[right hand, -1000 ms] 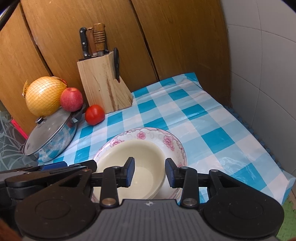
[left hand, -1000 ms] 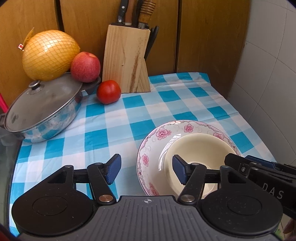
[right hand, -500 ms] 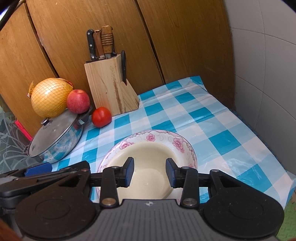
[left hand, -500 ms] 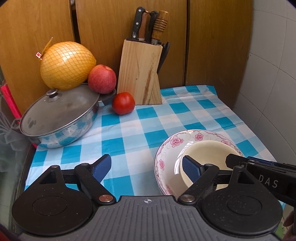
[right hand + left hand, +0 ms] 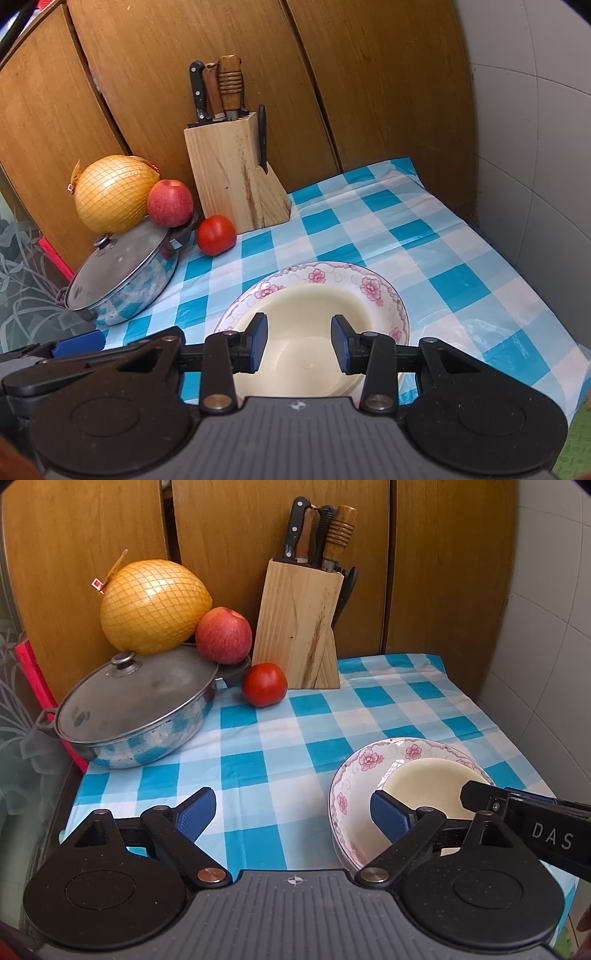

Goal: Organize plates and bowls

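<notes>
A cream bowl (image 5: 306, 332) sits nested inside a white bowl with pink flowers (image 5: 369, 286) on the blue checked tablecloth. Both show in the left wrist view, the cream bowl (image 5: 432, 786) inside the floral bowl (image 5: 354, 775) at the lower right. My right gripper (image 5: 298, 343) is open and empty, held above the cream bowl. My left gripper (image 5: 293, 814) is wide open and empty, held above the cloth to the left of the bowls; its right finger (image 5: 389, 816) overlaps the floral bowl's rim in view.
A lidded steel pot (image 5: 136, 709) stands at the left with a netted pomelo (image 5: 153, 602) and an apple (image 5: 223, 635) on it. A tomato (image 5: 264, 684) and a wooden knife block (image 5: 299, 627) stand at the back. Wooden panels behind, tiled wall at right.
Both grippers have pulled back and up from the bowls. The left gripper has opened wider. The nested bowls have stayed in place.
</notes>
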`<state>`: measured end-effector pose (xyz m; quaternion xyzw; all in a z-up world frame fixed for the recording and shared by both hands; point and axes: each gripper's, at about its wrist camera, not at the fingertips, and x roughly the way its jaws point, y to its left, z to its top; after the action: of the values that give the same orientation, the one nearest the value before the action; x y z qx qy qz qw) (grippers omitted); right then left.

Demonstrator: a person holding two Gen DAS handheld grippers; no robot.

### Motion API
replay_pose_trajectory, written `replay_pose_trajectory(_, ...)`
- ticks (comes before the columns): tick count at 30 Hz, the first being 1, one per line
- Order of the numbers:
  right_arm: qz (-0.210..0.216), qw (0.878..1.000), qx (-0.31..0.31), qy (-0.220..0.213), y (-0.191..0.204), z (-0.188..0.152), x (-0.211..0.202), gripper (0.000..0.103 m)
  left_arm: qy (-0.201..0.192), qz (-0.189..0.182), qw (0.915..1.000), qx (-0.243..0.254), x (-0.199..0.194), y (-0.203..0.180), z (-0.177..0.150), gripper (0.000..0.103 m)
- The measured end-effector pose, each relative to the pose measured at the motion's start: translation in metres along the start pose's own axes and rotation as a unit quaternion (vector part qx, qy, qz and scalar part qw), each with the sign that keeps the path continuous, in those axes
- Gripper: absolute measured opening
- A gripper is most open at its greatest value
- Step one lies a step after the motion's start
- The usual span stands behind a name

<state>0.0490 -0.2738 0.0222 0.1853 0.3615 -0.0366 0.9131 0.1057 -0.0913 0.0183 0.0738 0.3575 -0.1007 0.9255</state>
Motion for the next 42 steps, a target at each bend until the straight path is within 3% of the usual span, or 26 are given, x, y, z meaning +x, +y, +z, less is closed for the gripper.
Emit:
replay_pose_trajectory(11,0.002,1.000,0.000,-0.001,0.0012,-0.0009,-0.0009,0.036,-0.001,0.008,1.0000,0.000,-0.0014,0.0014,-0.0020,0.099)
replay_pose_trajectory(42,0.001,1.000,-0.002,0.001,0.0033,-0.0021,0.0005,0.036,-0.014,0.023,0.9996,0.010,-0.0034,0.0006,-0.0036,0.099)
